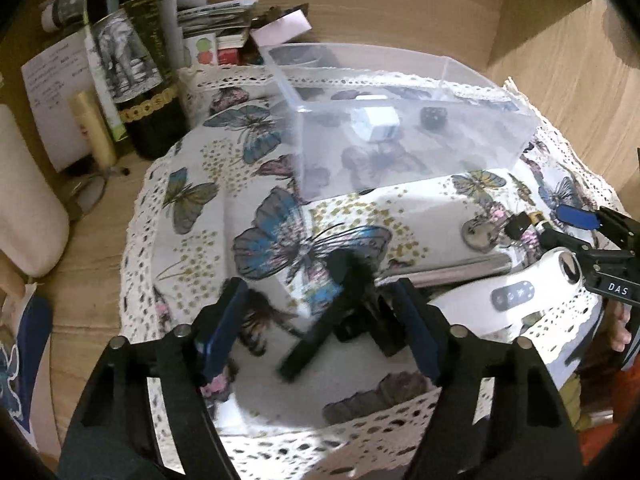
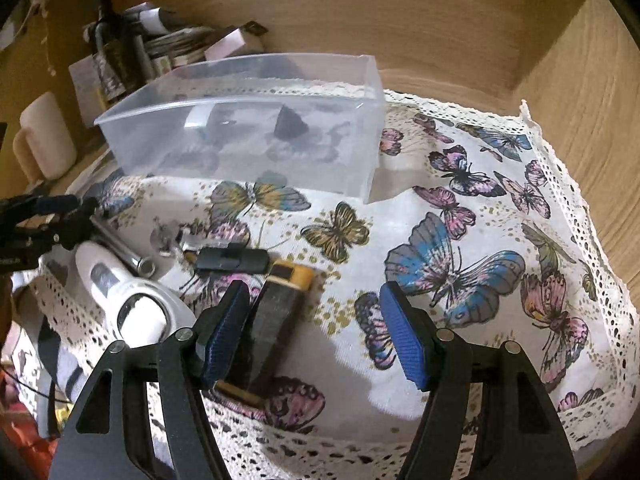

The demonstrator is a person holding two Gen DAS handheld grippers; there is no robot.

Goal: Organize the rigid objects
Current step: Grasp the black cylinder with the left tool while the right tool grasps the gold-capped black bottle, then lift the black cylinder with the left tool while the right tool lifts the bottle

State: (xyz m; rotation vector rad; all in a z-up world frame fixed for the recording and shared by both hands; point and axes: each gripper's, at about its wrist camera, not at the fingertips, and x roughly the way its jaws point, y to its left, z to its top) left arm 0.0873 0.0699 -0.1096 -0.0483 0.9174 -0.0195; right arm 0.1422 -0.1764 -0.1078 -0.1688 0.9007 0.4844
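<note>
A clear plastic box [image 1: 400,148] [image 2: 248,136] stands on the butterfly cloth [image 1: 224,220] and holds a white block [image 1: 374,123] and a black die [image 1: 431,117]. My left gripper [image 1: 320,320] is open, with a black clip-like object [image 1: 340,312] lying between its fingers. My right gripper [image 2: 316,332] is open over the cloth, its left finger next to a black and yellow block [image 2: 276,316]. A white handheld device [image 1: 516,292] [image 2: 132,300], a metal tube [image 1: 452,270] [image 2: 124,250], keys [image 1: 478,234] and a black fob [image 2: 232,260] lie nearby.
A dark wine bottle [image 1: 132,60], papers [image 1: 56,80], a cream tube [image 1: 92,128] and a white container [image 1: 28,200] crowd the wooden surface at the left. Wooden walls [image 2: 580,80] close in the back and right. The right gripper shows in the left wrist view [image 1: 592,232].
</note>
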